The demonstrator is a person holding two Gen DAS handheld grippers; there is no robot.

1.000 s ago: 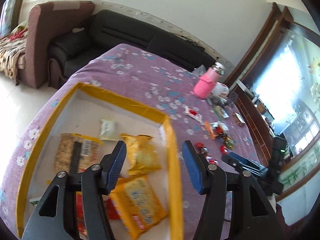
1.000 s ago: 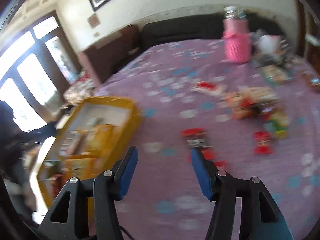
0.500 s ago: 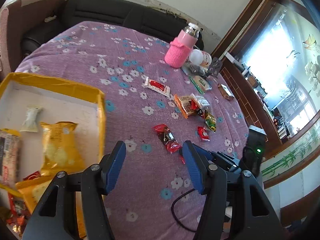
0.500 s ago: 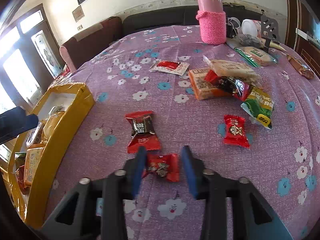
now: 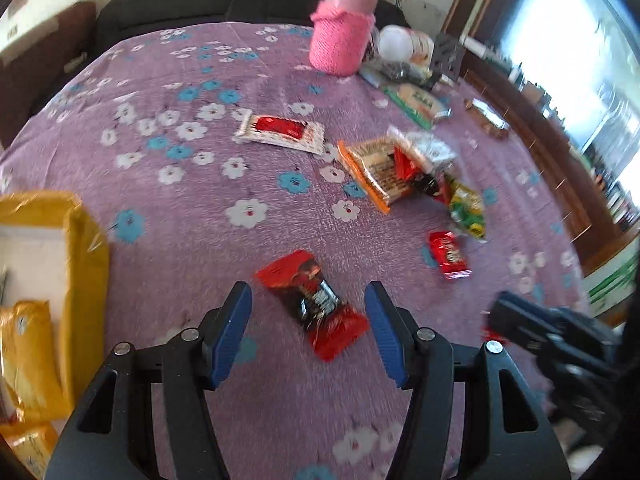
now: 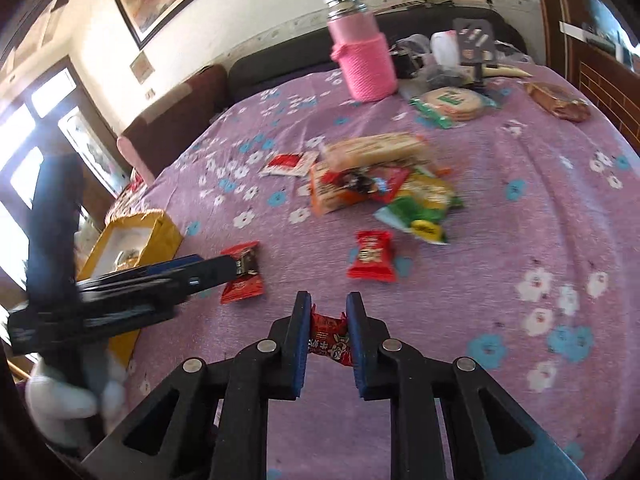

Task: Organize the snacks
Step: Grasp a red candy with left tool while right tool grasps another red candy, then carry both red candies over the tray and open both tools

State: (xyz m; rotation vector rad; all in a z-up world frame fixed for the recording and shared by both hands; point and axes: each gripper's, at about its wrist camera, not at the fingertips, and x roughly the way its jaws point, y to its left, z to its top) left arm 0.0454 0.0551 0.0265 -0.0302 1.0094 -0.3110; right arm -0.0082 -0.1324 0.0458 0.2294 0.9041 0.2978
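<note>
My right gripper (image 6: 328,312) is closing tight on a small red candy packet (image 6: 330,336), with both blue pads pressing its sides just above the purple flowered cloth (image 6: 520,208). My left gripper (image 5: 308,332) is open. A red-and-dark snack packet (image 5: 316,304) lies flat on the cloth between and just ahead of its fingertips. In the right wrist view the left gripper (image 6: 224,268) reaches in from the left over that packet (image 6: 242,280). The yellow box (image 5: 84,264) with orange packets inside stands at the left.
A second small red packet (image 6: 372,256) lies ahead of my right gripper. Beyond it is a pile of several snack bags (image 6: 380,188) and a white-and-red sachet (image 5: 280,130). A pink-sleeved bottle (image 6: 362,52) and clutter stand at the far edge. The right gripper (image 5: 500,316) shows at the right.
My left gripper swung from above the yellow box out over the cloth to the red-and-dark packet. My right gripper came down around the small red candy and closed on it.
</note>
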